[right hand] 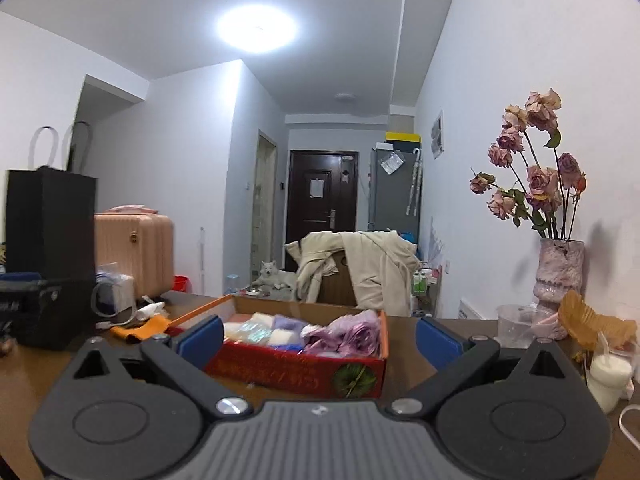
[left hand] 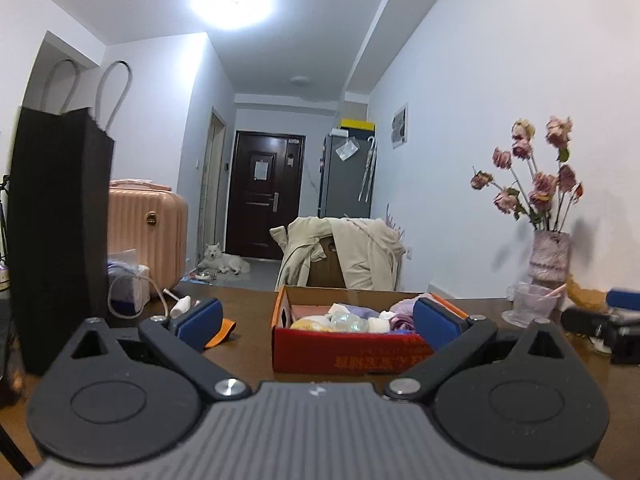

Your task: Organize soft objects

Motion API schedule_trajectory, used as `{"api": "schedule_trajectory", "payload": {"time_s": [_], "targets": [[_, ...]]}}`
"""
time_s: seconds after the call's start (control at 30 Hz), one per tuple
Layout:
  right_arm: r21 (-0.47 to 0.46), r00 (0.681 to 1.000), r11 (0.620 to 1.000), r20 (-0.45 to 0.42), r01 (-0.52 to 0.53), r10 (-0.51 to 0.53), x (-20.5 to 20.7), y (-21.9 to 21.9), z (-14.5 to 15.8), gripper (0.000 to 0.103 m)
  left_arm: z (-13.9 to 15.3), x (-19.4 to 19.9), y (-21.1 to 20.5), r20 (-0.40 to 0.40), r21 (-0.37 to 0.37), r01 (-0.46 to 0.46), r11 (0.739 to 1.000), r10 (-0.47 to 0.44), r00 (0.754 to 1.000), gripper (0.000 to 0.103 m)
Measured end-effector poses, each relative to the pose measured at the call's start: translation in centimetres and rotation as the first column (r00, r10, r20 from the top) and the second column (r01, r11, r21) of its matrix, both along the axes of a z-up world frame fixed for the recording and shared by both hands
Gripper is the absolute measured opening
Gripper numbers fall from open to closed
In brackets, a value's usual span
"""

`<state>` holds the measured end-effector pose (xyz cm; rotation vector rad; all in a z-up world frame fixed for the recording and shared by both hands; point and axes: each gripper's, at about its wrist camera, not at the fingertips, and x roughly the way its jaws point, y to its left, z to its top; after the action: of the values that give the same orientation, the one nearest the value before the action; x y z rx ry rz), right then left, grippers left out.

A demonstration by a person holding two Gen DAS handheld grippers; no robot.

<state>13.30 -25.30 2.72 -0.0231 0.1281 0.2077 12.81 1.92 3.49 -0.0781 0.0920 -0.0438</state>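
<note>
A red cardboard box (left hand: 344,354) stands on the brown table, filled with several soft items in white, yellow, purple and pink (left hand: 348,318). My left gripper (left hand: 316,326) is open and empty, level with the box and just in front of it. In the right wrist view the same box (right hand: 296,364) holds white and purple soft items and a crumpled pink-purple cloth (right hand: 348,336). My right gripper (right hand: 318,334) is open and empty, in front of the box. The right gripper's body shows at the right edge of the left wrist view (left hand: 612,328).
A tall black paper bag (left hand: 56,232) and a pink suitcase (left hand: 148,228) stand at the left. A vase of dried roses (right hand: 556,276), a clear plastic cup (right hand: 520,326) and a white cup (right hand: 608,376) stand at the right. An orange flap (right hand: 140,330) lies left of the box.
</note>
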Motion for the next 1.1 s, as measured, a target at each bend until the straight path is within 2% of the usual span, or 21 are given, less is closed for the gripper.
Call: {"api": "schedule_trajectory", "payload": {"time_s": [0.1,0.17,0.23,0.3,0.43,0.5,0.73,1.1], "targets": [[-0.047,1.0,0.999,0.003,-0.025,0.025,-3.3,0.4,-1.6,0.103,-1.4,-3.5,0.2,-0.003,-0.025,-0.035,0.999,0.035,0.999,0.103],[-0.055,1.0,0.998,-0.01,-0.021,0.02,-5.2,0.7,-2.9,0.103,-2.6,-5.4,0.3,-0.019,0.007,-0.032,0.999,0.032,0.999,0.103],[-0.055,0.998,0.997,-0.04,-0.045,0.043,-6.8,0.7,-4.2,0.103,-3.6,-7.0,0.4,-0.015,0.064,-0.067,0.996,0.068,0.998,0.103],[-0.04,0.998,0.999,-0.058,-0.027,0.025,-8.4,0.8,-5.4,0.103,-4.8,-8.6,0.7,-0.009,0.079,-0.109,0.991,0.11,0.994,0.103],[0.015,0.997,1.0,-0.08,-0.012,0.013,-11.5,0.8,-7.4,0.103,-6.6,-10.9,0.9,-0.045,0.043,-0.115,0.992,0.117,0.992,0.103],[0.021,0.995,1.0,-0.093,-0.018,0.02,-12.6,1.0,-8.1,0.103,-6.9,-11.4,0.7,-0.046,0.057,-0.102,0.993,0.105,0.993,0.103],[0.067,0.996,0.998,-0.087,-0.001,0.007,-13.0,0.5,-8.2,0.103,-6.2,-11.7,0.0,-0.018,0.078,-0.079,0.994,0.081,0.997,0.103],[0.068,0.997,0.998,-0.081,-0.009,0.014,-12.8,0.6,-8.1,0.103,-6.3,-11.5,-0.2,-0.027,0.08,-0.067,0.995,0.069,0.997,0.103]]}}
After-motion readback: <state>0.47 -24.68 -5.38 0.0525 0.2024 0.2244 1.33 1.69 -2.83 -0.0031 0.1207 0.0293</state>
